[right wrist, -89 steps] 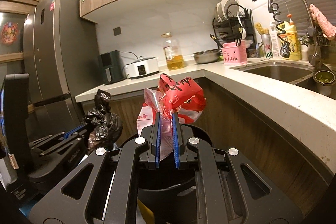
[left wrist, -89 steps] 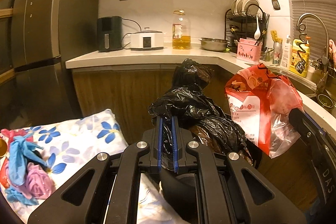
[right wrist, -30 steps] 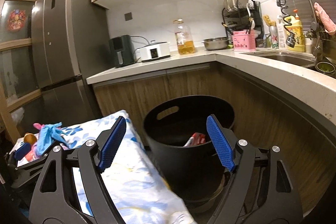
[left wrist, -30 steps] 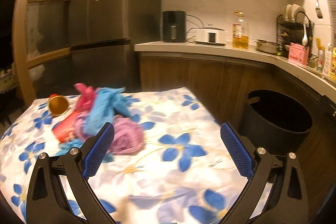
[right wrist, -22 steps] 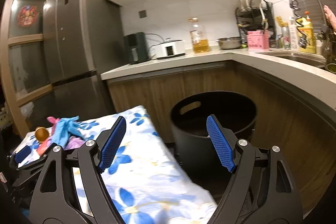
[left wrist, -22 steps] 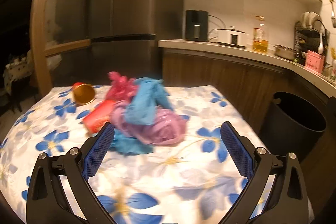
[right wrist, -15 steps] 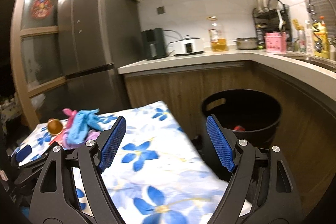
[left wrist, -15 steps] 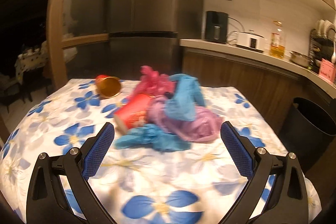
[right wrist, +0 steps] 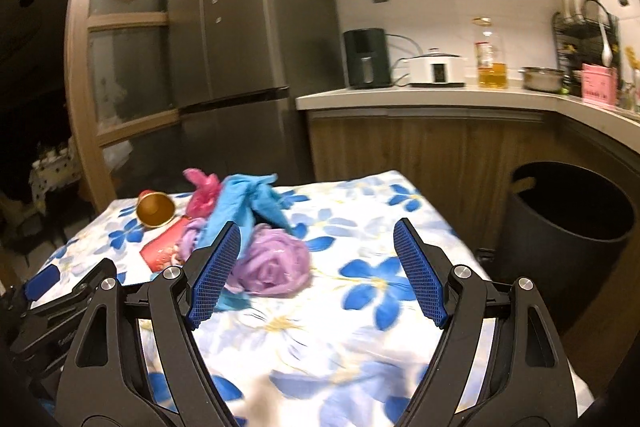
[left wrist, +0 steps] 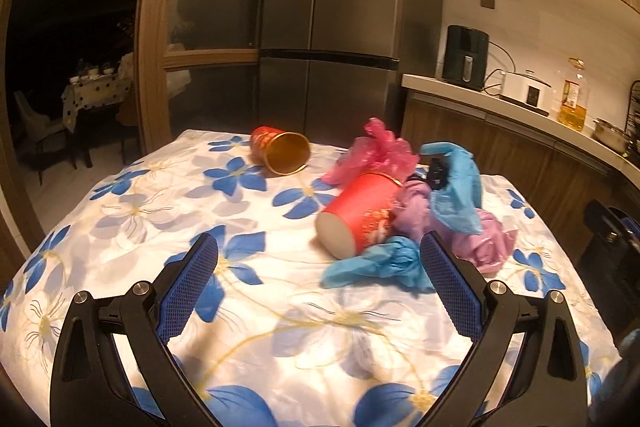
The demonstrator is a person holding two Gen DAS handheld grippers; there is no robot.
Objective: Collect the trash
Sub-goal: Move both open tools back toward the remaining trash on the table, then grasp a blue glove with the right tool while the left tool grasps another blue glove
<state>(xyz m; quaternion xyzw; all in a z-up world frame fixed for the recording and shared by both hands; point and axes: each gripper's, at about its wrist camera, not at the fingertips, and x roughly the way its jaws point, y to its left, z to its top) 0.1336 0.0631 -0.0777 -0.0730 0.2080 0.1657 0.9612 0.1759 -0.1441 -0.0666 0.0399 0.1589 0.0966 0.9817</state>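
Observation:
A heap of trash lies on the flowered tablecloth: a red paper cup on its side, a second red cup with a gold inside farther back, a pink bag, blue bags and a purple bag. My left gripper is open and empty, just short of the near red cup. My right gripper is open and empty above the table, with the purple bag and blue bag to its left. The black trash bin stands right of the table.
A tall grey fridge stands behind the table. A wooden counter with an air fryer, a cooker and an oil bottle runs along the back and right. A wood-framed glass door is at the left.
Three seconds ago both grippers held bags over the bin. Both are now open and empty and have swung left toward the trash on the table.

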